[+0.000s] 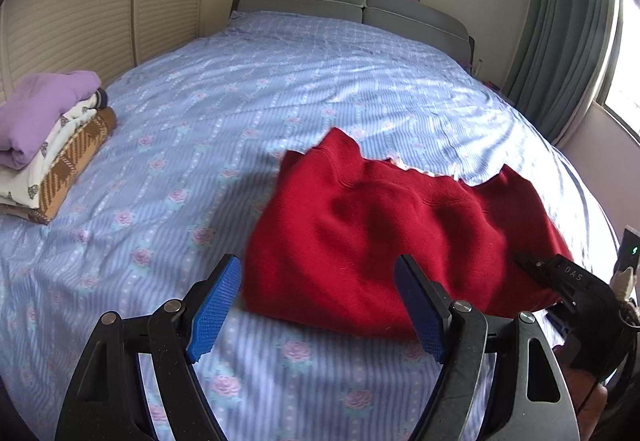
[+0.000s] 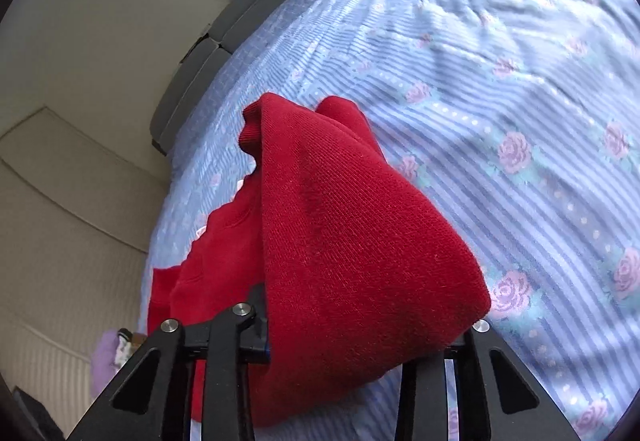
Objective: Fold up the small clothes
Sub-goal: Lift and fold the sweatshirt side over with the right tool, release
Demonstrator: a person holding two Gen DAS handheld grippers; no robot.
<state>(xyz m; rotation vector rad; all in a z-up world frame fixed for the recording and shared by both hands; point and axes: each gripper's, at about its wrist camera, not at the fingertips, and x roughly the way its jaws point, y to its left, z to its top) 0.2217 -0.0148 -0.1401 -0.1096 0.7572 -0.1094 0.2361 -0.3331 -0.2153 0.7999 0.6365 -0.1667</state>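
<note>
- The red knit sweater [image 1: 360, 241] lies on the bed [image 1: 200, 169], long axis running left to right in the left wrist view, its collar edge toward the headboard [image 1: 360, 11].
- The right tongs [image 2: 360, 353] are clamped on the sweater's near right edge, the knit draped over them.
- The left tongs [image 1: 320, 305] stand apart and empty over the sweater's near left corner.
- Well left of the sweater sits a stack of folded clothes [image 1: 48, 145], a lilac garment on top.

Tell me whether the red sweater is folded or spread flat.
Partly folded: the red sweater lies doubled on the bed, bunched, one end gripped in the right gripper.
</note>
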